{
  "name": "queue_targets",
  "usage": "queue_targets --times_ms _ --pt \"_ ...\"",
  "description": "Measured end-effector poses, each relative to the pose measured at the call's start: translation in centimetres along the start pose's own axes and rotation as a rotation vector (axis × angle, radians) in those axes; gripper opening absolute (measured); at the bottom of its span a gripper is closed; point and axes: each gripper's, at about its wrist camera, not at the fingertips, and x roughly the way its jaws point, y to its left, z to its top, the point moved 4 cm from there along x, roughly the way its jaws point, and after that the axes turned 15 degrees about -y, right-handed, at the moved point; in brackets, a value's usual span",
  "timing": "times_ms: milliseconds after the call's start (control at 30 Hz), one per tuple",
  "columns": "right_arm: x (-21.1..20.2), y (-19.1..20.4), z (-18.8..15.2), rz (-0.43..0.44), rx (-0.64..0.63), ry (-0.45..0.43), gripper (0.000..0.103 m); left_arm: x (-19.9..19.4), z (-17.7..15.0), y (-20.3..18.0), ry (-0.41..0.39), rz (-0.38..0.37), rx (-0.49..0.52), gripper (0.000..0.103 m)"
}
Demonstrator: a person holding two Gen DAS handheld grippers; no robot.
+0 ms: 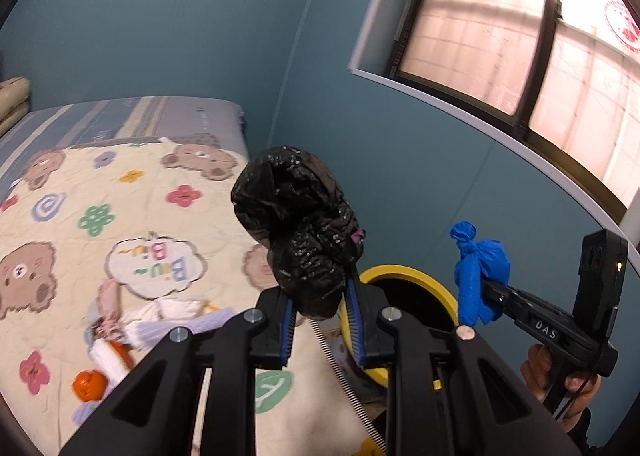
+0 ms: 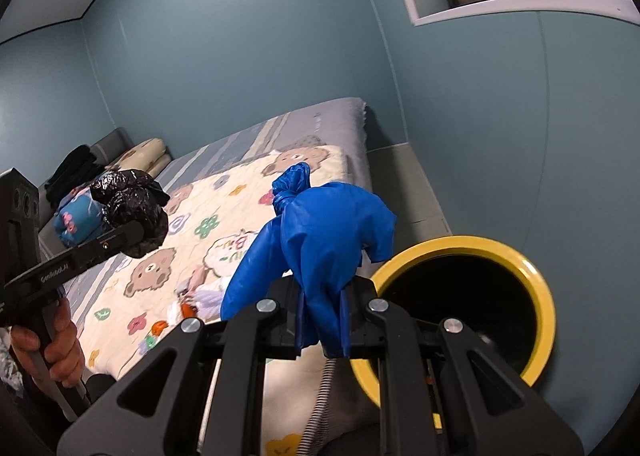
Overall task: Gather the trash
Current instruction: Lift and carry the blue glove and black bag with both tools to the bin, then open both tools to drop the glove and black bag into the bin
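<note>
I hold 2 knotted bags up off the bed (image 1: 132, 191), 1 in each tool. My left gripper (image 1: 320, 320) is clamped on the black bag (image 1: 298, 228), its jaws pinching the bag's lower end so the crumpled bulk stands up above the fingers. My right gripper (image 2: 322, 328) is squeezed tight on the blue bag (image 2: 320, 232), gripping it low, with the knot at the top and a loose tail hanging to the left. The bin (image 2: 536, 280), yellow-rimmed with a dark mouth, stands on the floor beside the bed's near corner, below both tools. From the right gripper it lies just to the right and slightly ahead, its opening wide and close; from the left gripper it sits behind the black bag and off to the right, partly hidden by my fingers. So my right hand (image 1: 560, 388) is the nearer 1, and I judge the blue bag should go in first with a short swing right, then the black bag carried further across. More litter (image 1: 120, 328) lies on the quilt, not yet collected.
</note>
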Motion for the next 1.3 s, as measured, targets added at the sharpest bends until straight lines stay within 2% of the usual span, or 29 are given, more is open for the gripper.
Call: queue_targets --times_ms 333,700,933,1133,1233,1300 --pt "-0.3 -4.4 0.6 -0.103 0.023 -0.022 0.013 6.0 -1.8 -4.2 0.115 -0.109 0.007 0.021" --pt "1.0 -8.2 -0.2 -0.208 0.029 -0.016 0.013 11.8 -4.8 -7.8 0.225 -0.179 0.036 0.021" --pt "2.2 -11.0 -1.2 -0.248 0.056 0.002 0.014 15.0 -7.1 -9.5 0.291 -0.205 0.036 0.021" --pt "3.6 -13.6 -3.1 -0.27 0.109 0.055 0.014 17.9 -9.3 -10.1 0.354 -0.219 0.031 0.021" --pt "4.0 -14.4 -3.8 -0.278 0.124 0.074 0.017 19.0 -10.2 -10.2 0.383 -0.221 0.011 0.023" --pt "4.3 -14.9 -4.3 -0.275 0.138 0.089 0.018 19.5 -10.6 -10.2 0.399 -0.22 -0.004 0.029"
